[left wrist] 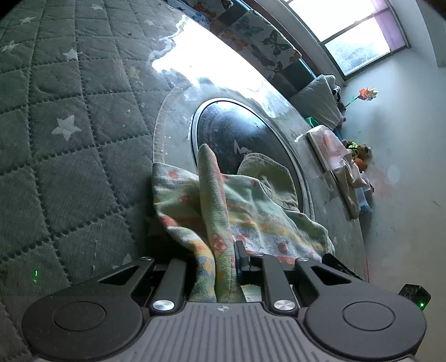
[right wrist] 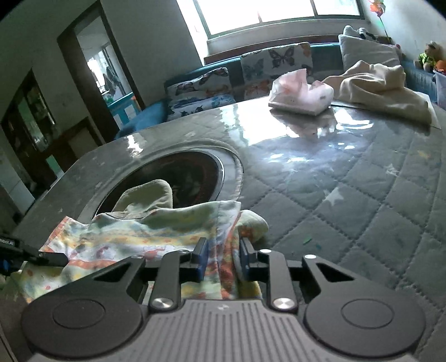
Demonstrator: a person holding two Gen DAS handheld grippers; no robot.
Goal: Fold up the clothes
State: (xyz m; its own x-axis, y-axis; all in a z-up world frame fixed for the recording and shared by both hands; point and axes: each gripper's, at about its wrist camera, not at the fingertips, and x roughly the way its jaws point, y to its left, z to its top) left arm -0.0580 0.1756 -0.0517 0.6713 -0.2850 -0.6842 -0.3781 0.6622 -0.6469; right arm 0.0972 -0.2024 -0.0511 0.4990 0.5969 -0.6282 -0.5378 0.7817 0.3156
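We work on a quilted star-patterned table cover (right wrist: 362,200) under glossy plastic, with a dark round inset (right wrist: 178,178), butterfly cushions (right wrist: 276,62) and a window (right wrist: 267,11) beyond. Our left gripper (left wrist: 223,261) and right gripper (right wrist: 223,257) each clench a fold of the patterned garment (right wrist: 145,236) bunched over the inset's edge. Pink folded clothes (right wrist: 301,93) and a cream cloth (right wrist: 382,86) lie well apart.

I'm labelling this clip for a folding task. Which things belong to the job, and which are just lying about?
Job: patterned garment, left tongs, right tongs.

Lying about: pink folded cloth, cream cloth, butterfly cushions, stuffed toy.
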